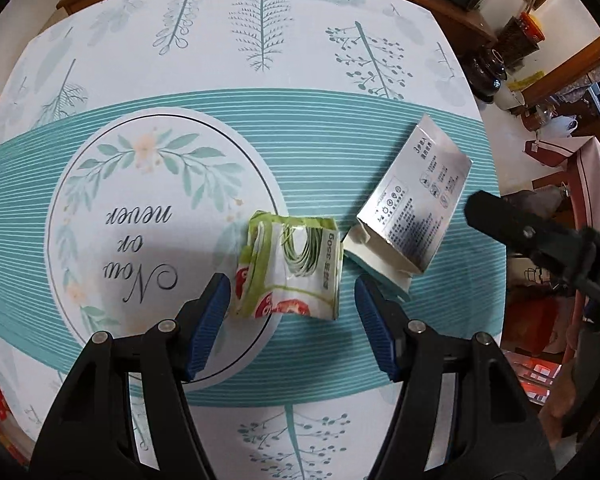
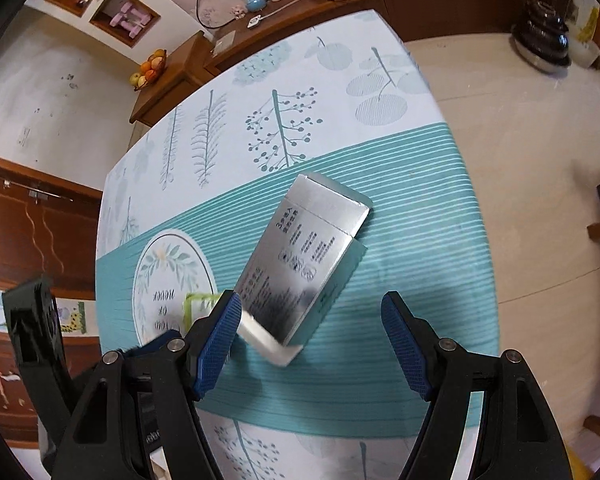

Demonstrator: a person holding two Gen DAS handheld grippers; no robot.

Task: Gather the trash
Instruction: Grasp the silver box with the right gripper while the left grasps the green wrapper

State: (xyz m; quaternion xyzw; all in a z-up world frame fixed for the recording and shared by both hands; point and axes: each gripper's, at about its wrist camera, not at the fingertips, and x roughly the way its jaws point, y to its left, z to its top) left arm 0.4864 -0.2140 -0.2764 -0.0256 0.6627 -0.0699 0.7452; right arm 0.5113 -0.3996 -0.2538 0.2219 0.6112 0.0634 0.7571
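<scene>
The left gripper (image 1: 292, 300) gapes wide around the crumpled wrapper (image 1: 290, 266) at frame centre. The right gripper (image 2: 312, 320), equally spread, brackets the silver box (image 2: 304, 256), holding nothing.

Wrapper (image 1: 296, 264) and box (image 1: 414, 196) on table (image 1: 300, 128)

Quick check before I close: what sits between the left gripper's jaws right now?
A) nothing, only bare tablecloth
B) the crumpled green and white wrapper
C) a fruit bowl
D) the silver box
B: in the left wrist view the left gripper stands with its jaws open on either side of the crumpled wrapper, while the silver box lies off to the right on the tablecloth.
</scene>
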